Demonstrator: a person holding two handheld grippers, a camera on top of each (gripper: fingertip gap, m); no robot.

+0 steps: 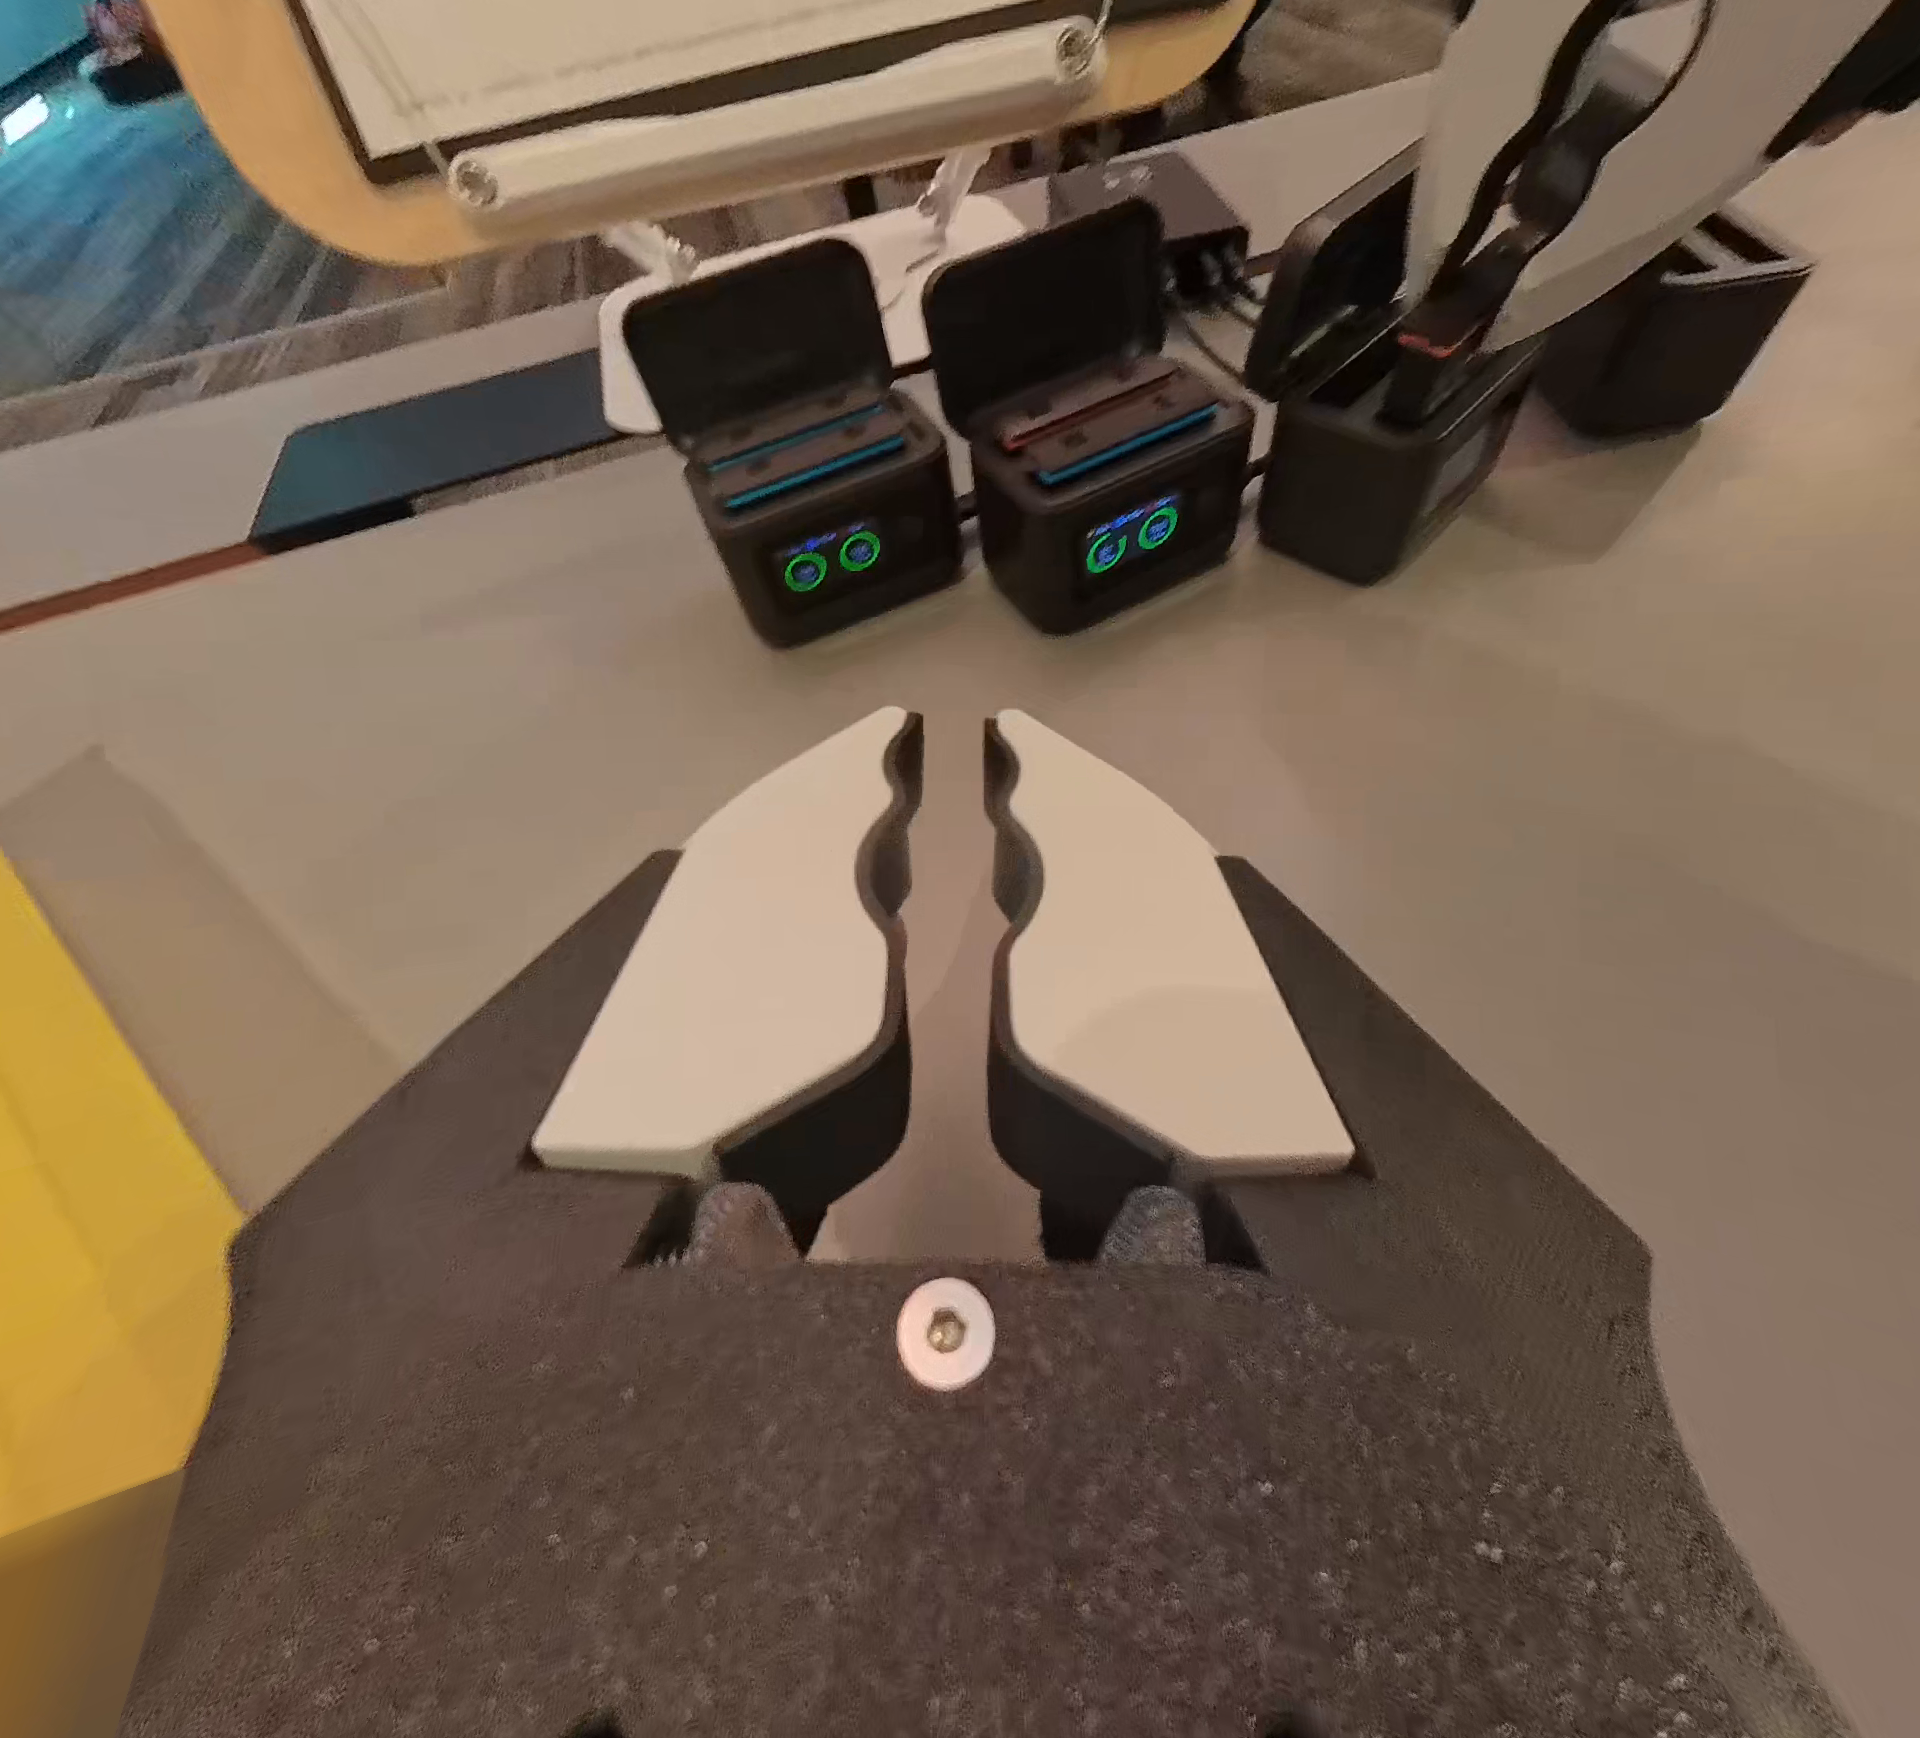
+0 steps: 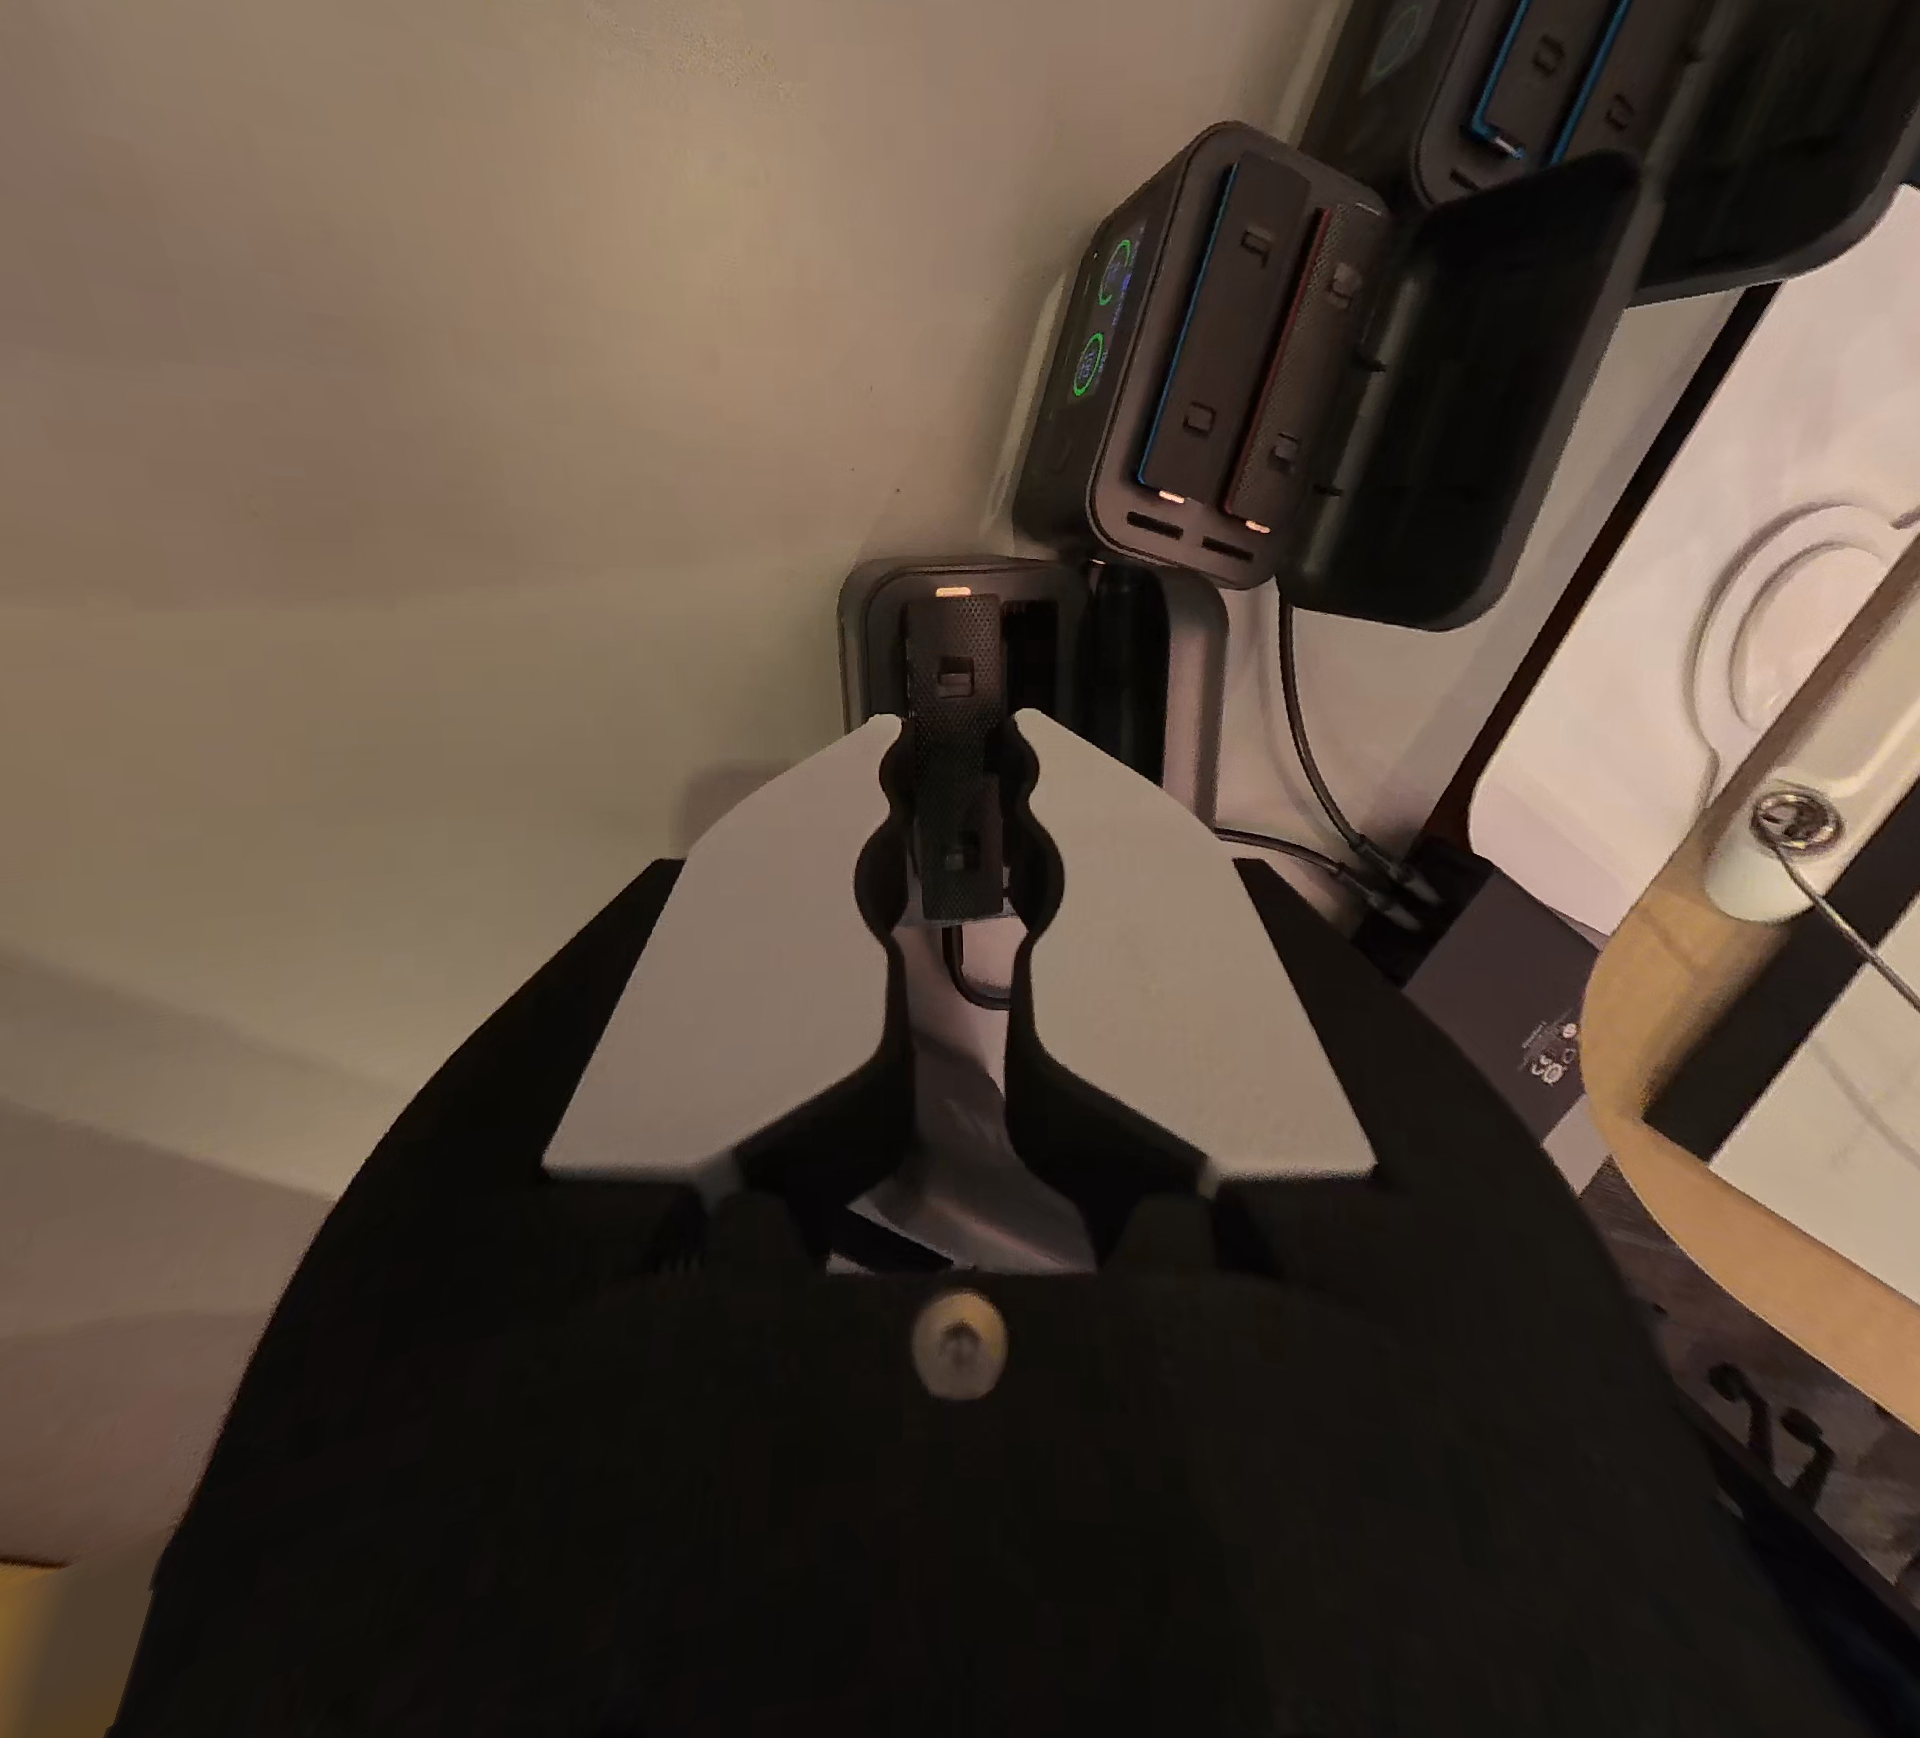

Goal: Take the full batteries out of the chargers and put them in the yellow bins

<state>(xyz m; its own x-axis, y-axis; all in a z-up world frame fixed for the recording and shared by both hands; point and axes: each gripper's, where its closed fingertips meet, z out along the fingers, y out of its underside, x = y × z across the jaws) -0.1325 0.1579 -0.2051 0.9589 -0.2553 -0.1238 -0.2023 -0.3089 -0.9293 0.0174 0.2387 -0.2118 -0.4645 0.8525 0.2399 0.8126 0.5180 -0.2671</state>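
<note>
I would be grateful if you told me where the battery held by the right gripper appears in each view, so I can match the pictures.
Left wrist view: the battery is upper right, rising from the rightmost charger, pinched by the right gripper.
Right wrist view: the battery is at centre, between the fingertips.
Shared landmark: the neighbouring charger with green rings.
</note>
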